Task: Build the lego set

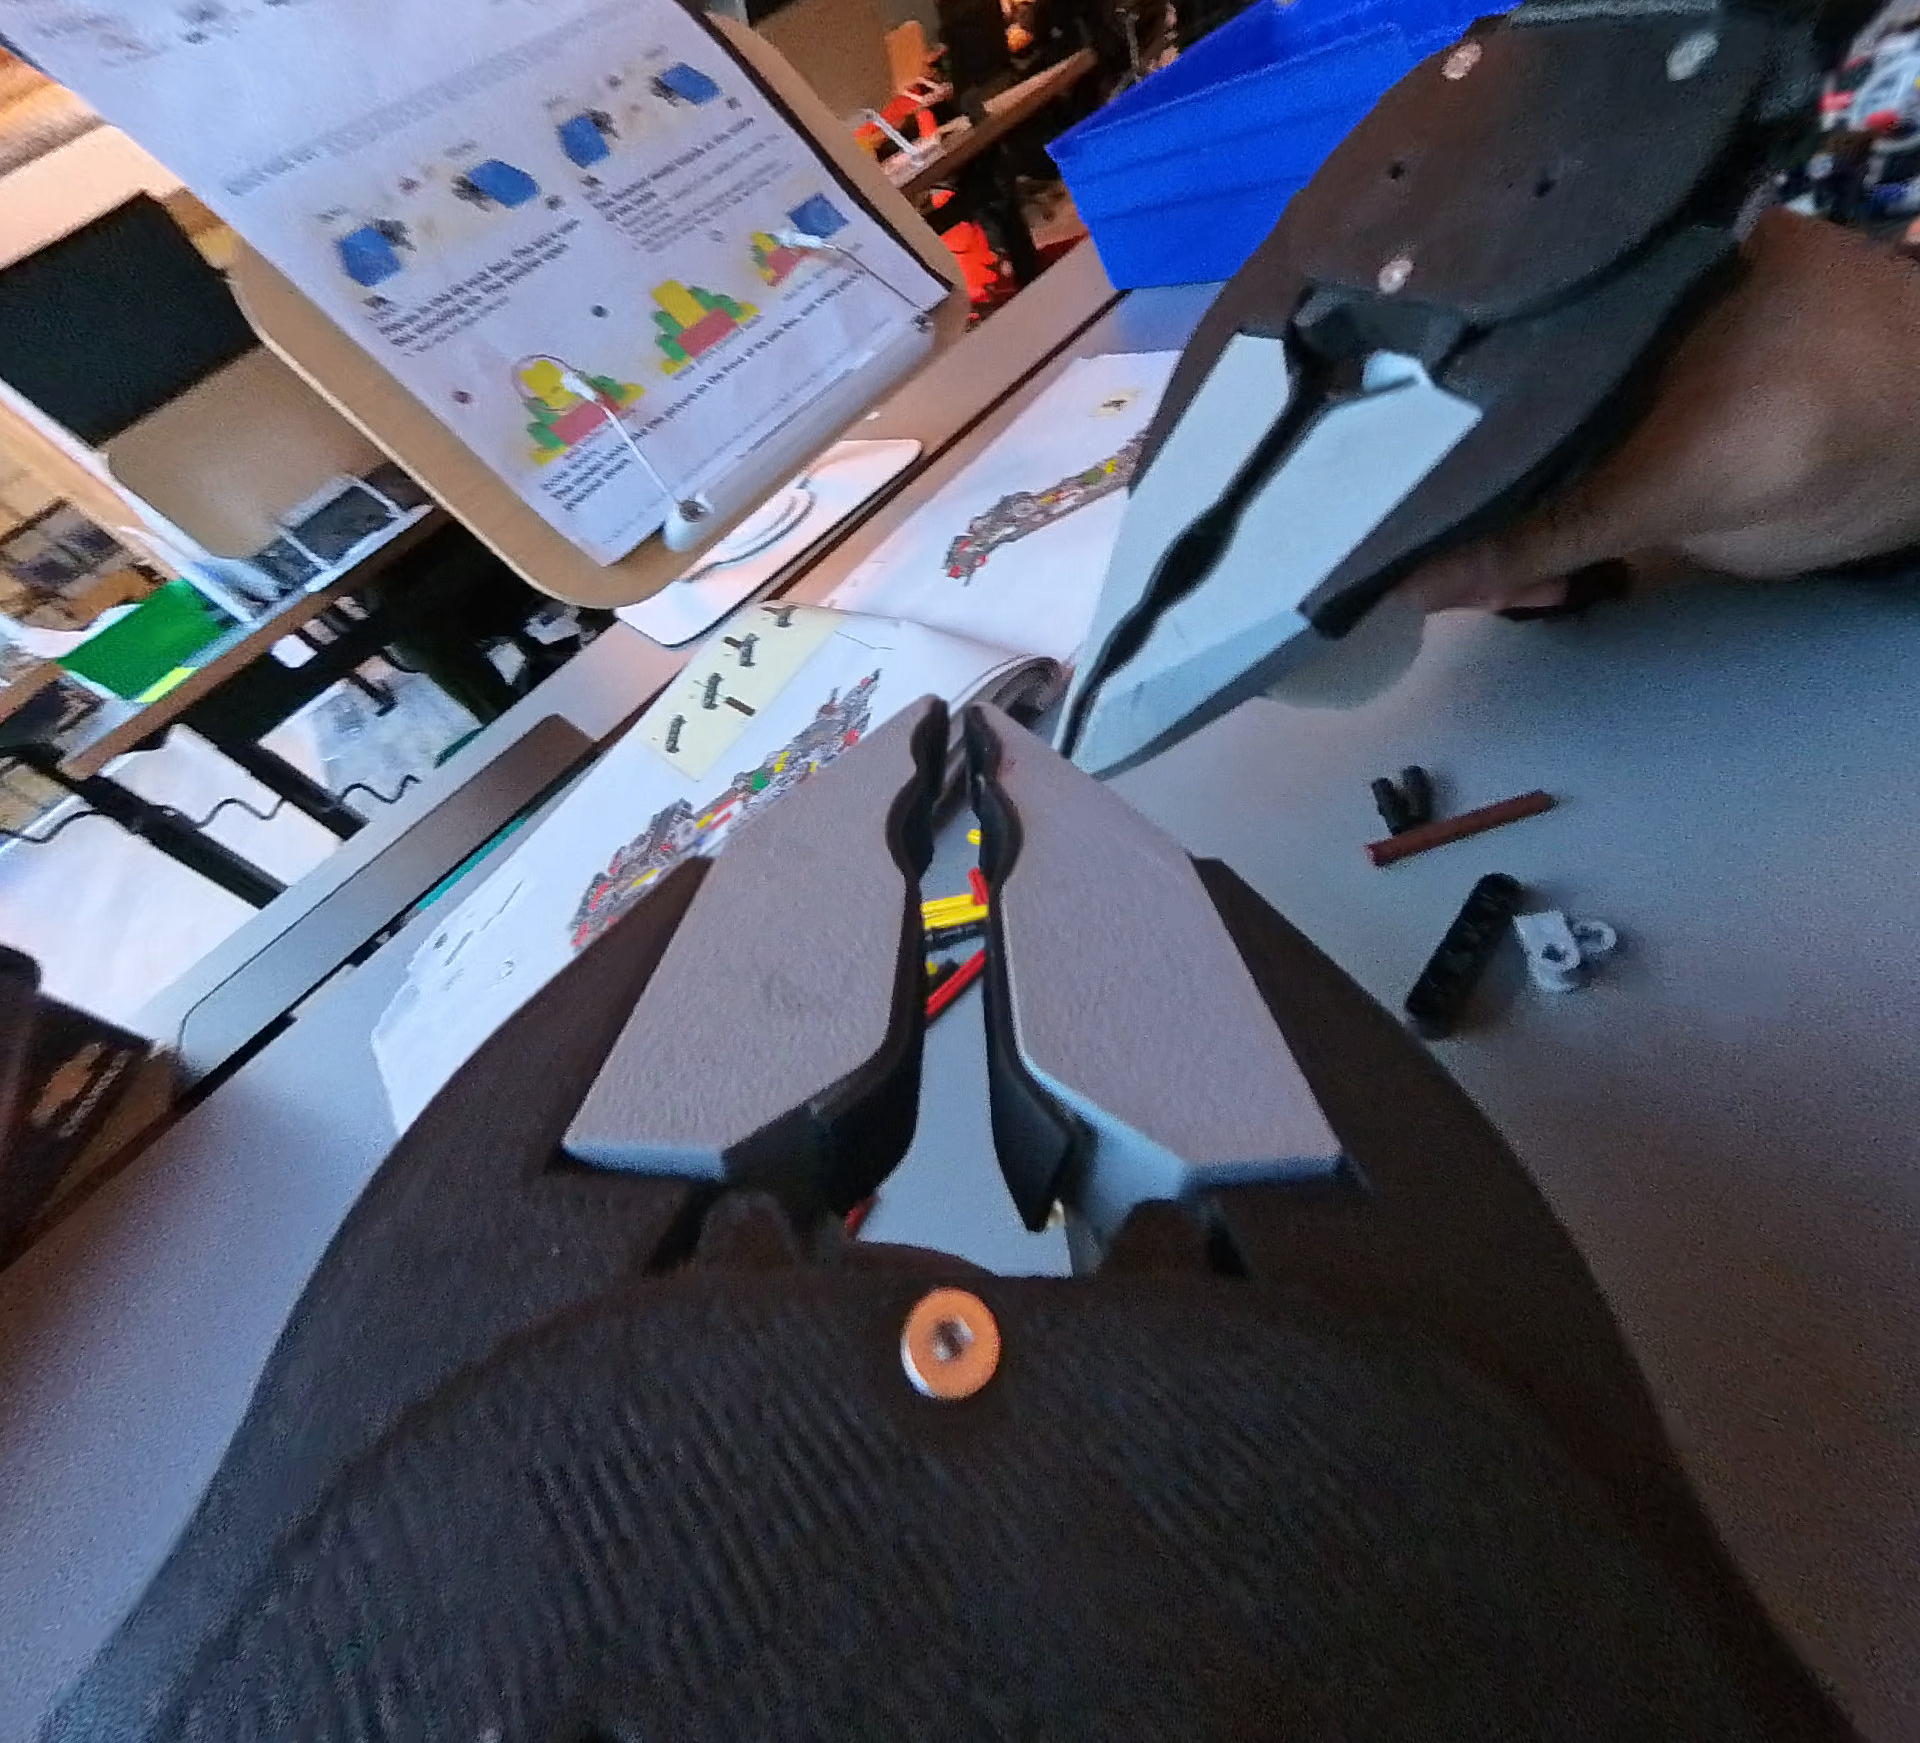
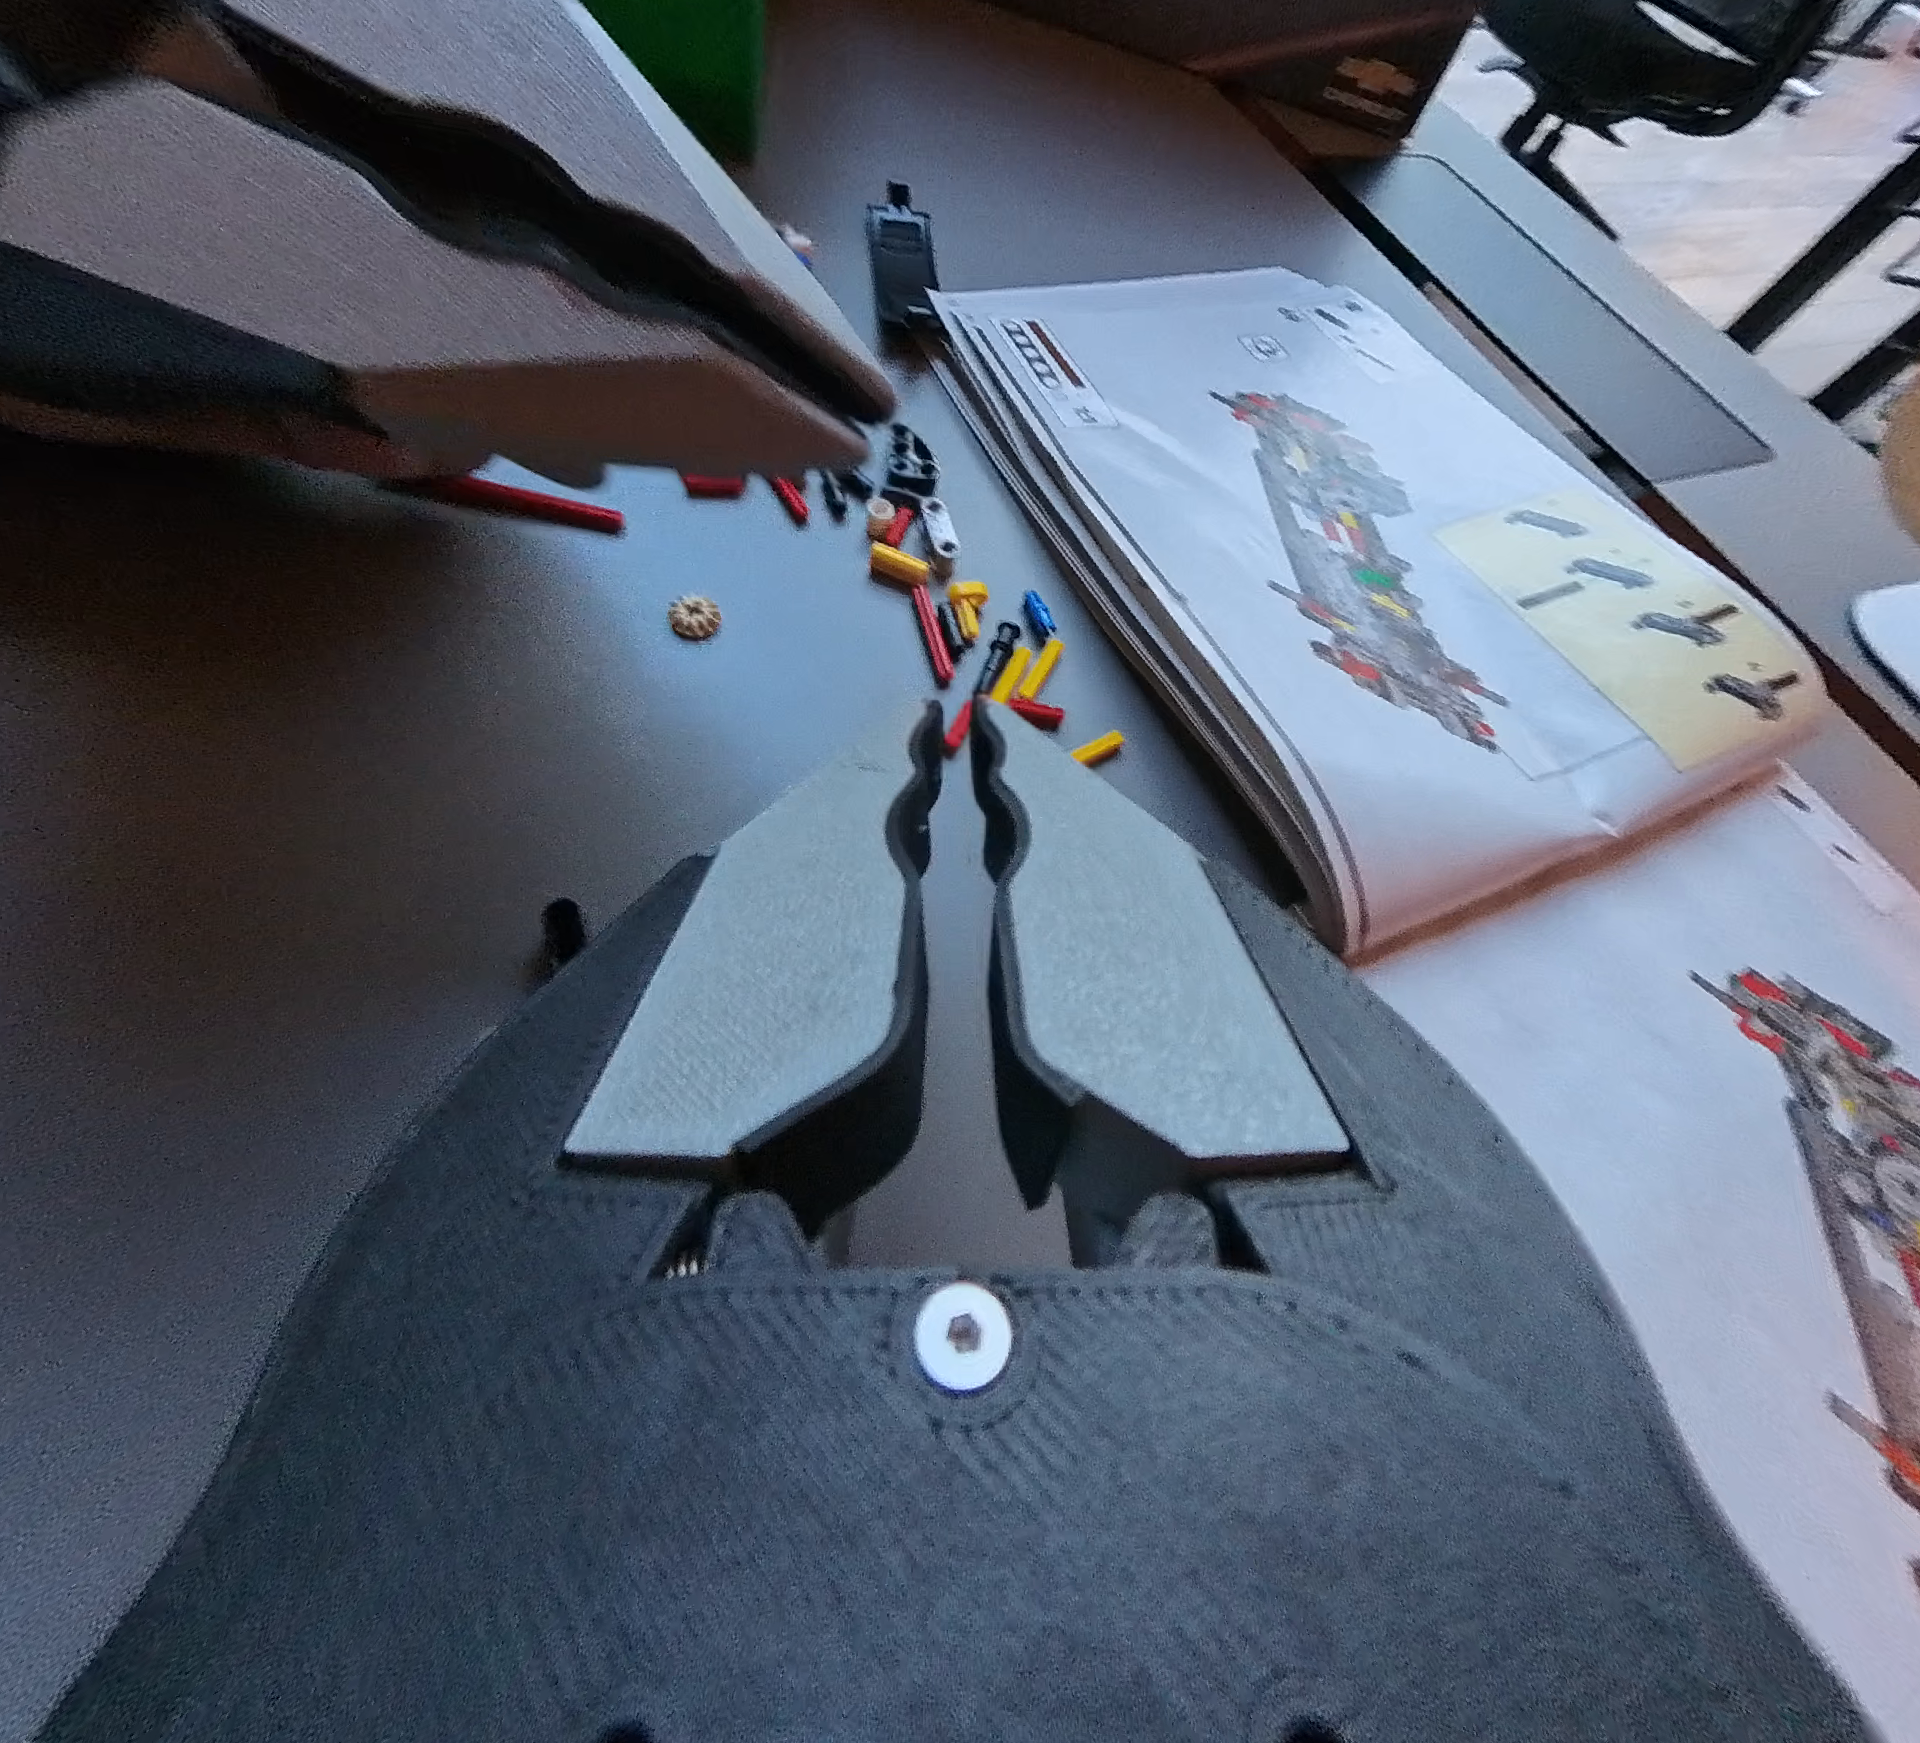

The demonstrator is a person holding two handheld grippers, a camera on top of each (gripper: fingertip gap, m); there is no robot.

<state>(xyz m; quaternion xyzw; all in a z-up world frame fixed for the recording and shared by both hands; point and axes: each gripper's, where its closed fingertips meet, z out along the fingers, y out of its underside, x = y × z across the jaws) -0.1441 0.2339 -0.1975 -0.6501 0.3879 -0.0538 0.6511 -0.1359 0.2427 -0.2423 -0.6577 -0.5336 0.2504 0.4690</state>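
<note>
Two handheld grippers over a grey counter [image 2: 312,758] strewn with small building-toy parts, jaws nearly closed on both.

Left gripper [image 1: 957,727]: jaws narrow, only a thin slit at the tips, nothing gripped; it hangs above a scatter of yellow and red pins [image 2: 966,613] beside the open instruction booklet [image 2: 1403,571]. Right gripper [image 2: 957,725]: jaws narrow too, nothing pressed between the pads; a short red pin [image 2: 958,727] lies on the counter right at the tips. In the left wrist view the right gripper sits just ahead on the right, a hand [image 1: 1714,446] around it. To its right, well apart from the pins: dark red axle [image 1: 1460,828], black beam [image 1: 1463,953], small grey connector [image 1: 1558,945]. Tan gear [image 2: 694,617] lies alone. Blue bin [image 1: 1268,124] and a propped instruction sheet [image 1: 468,166] behind.
</note>
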